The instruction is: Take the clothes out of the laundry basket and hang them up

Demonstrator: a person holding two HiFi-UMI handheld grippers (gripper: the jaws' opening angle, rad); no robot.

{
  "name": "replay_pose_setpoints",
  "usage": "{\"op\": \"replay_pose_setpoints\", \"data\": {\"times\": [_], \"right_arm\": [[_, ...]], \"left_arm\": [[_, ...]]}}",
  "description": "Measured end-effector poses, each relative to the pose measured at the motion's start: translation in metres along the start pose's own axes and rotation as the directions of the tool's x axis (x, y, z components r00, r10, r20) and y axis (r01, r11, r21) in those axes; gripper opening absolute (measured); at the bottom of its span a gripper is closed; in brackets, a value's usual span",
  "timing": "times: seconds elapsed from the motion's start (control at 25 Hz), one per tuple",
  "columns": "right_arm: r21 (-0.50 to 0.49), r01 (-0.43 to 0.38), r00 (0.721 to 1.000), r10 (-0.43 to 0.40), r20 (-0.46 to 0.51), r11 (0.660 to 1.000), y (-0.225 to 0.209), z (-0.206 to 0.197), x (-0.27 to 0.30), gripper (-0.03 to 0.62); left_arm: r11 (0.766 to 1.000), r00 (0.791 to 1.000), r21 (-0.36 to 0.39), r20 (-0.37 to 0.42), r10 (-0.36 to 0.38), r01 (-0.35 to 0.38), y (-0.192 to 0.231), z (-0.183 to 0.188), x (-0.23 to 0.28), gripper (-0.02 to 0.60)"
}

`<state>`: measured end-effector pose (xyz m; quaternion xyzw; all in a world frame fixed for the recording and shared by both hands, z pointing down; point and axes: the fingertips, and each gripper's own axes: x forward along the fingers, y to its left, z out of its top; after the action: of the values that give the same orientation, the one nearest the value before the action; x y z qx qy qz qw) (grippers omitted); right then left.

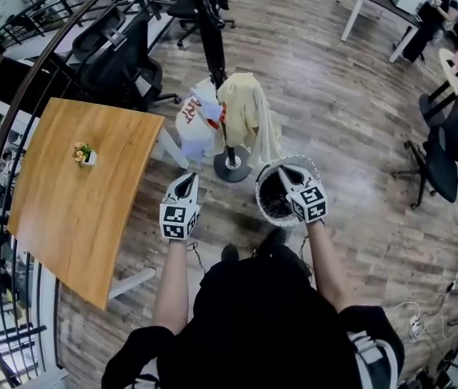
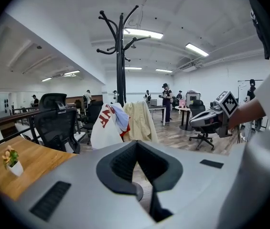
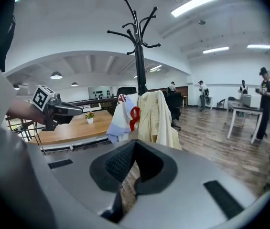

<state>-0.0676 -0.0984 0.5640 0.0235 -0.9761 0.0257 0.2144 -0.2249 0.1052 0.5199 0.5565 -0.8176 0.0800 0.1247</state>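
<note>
Both grippers are shut and empty. The left gripper point(image 1: 186, 180) hangs over bare wood floor with its jaws pressed together on nothing. The right gripper point(image 1: 286, 172), likewise closed with nothing between its jaws, hovers above the laundry basket point(image 1: 261, 191). The round, white-rimmed basket stands on the floor just ahead of the person's feet. It sits directly beneath the right gripper and to the right of the left one, so the right hand is clearly the nearer. The basket's inside reads dark, and whether any garment remains there cannot be told from above.

Just beyond the basket and a little to its left rises the black coat rack point(image 1: 212, 35), its round base point(image 1: 232, 167) near the basket rim. Two garments hang from it side by side and touching: a white garment with red lettering point(image 1: 192, 120) on the left and a cream shirt point(image 1: 245, 112) on the right. Both droop low toward the base, while the upper hooks, seen in both gripper views, stand bare.

A wooden counter point(image 1: 74, 193) carrying a small potted plant point(image 1: 83, 154) borders the left side, its corner near the left gripper. Open floor lies to the right, with an office chair point(image 1: 443, 164) well apart. A reach into the basket would likely go straight down and need the jaws to open first.
</note>
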Motion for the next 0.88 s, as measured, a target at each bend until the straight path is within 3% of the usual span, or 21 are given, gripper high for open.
{"op": "replay_pose_setpoints", "data": {"times": [0.44, 0.88], "right_arm": [[0.083, 0.075, 0.997, -0.076, 0.005, 0.994, 0.057, -0.022, -0.012, 0.006], [0.128, 0.103, 0.995, -0.104, 0.002, 0.986, 0.098, -0.043, -0.023, 0.008]], "left_arm": [[0.995, 0.996, 0.037, -0.019, -0.089, 0.089, 0.019, -0.022, -0.045, 0.02], [0.991, 0.993, 0.061, -0.035, -0.117, 0.119, 0.028, -0.04, -0.082, 0.02]]}}
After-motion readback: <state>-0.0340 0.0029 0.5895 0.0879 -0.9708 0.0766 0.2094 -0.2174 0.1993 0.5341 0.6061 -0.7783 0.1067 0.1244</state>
